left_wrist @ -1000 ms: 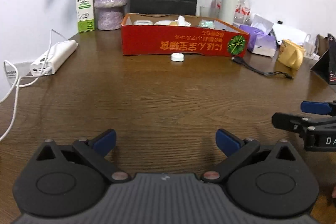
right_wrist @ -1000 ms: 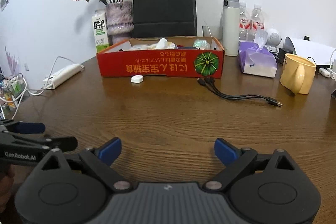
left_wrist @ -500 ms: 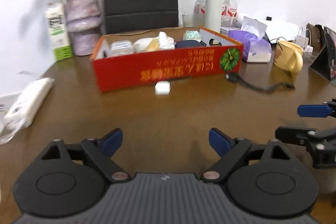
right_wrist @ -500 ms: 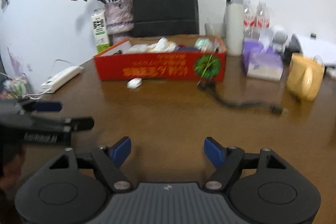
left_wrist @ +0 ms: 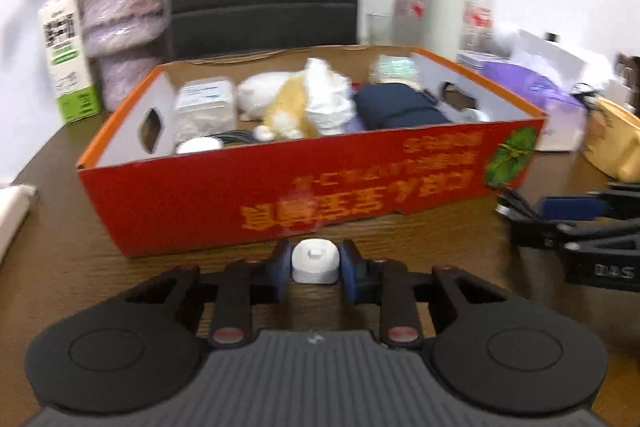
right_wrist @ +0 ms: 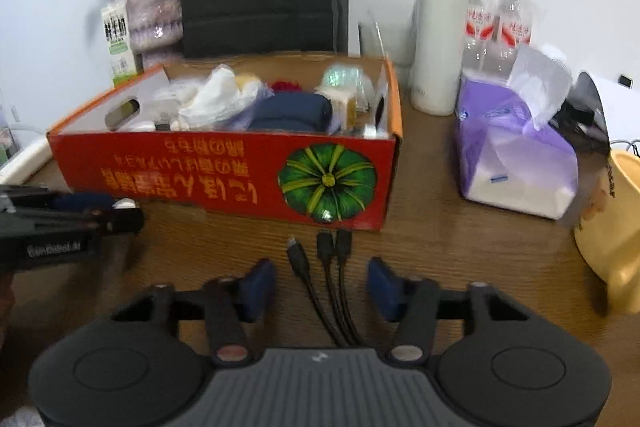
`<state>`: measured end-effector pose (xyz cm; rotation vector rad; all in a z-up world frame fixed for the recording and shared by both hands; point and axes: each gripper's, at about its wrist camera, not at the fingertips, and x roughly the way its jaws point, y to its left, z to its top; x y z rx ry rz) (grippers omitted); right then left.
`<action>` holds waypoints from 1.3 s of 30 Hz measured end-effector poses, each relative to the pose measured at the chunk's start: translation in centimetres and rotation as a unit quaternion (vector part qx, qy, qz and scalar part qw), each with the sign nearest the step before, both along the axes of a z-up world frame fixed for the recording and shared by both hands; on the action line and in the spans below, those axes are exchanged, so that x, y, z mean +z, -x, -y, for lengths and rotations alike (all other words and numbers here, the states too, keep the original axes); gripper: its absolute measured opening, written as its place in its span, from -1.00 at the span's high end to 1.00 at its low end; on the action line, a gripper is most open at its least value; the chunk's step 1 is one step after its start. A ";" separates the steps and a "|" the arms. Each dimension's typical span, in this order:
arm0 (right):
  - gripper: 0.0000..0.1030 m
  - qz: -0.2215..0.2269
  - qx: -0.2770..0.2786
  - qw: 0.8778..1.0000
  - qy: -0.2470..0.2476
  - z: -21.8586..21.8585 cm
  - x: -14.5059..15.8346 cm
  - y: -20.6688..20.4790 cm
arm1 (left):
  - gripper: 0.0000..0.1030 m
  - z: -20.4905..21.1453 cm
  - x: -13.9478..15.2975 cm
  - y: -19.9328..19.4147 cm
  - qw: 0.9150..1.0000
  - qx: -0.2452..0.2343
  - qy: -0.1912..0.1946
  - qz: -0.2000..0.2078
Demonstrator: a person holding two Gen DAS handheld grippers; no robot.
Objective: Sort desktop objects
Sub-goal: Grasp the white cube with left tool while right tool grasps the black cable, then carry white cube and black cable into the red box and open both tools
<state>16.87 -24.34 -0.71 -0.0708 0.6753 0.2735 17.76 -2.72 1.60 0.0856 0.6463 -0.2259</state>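
In front of the red box, the left gripper, jaws just narrowed, pinches a white earbud case, while the right gripper, also narrowing, straddles the black cable unclamped: lift only once both grips feel secure.

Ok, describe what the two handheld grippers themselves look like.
Both match. The left gripper and the right gripper each have matte black linkage arms, blue pads on the jaws, two round black discs flanking a ribbed grey centre plate, and reddish pivot pins. White lettering runs along each one's side, too blurred to read.
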 end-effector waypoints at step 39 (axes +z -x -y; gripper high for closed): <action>0.93 0.155 0.019 0.979 -0.128 -3.4 11.0 23.1 | 0.48 -4.5 5.7 21.2 0.996 0.035 0.066 0.044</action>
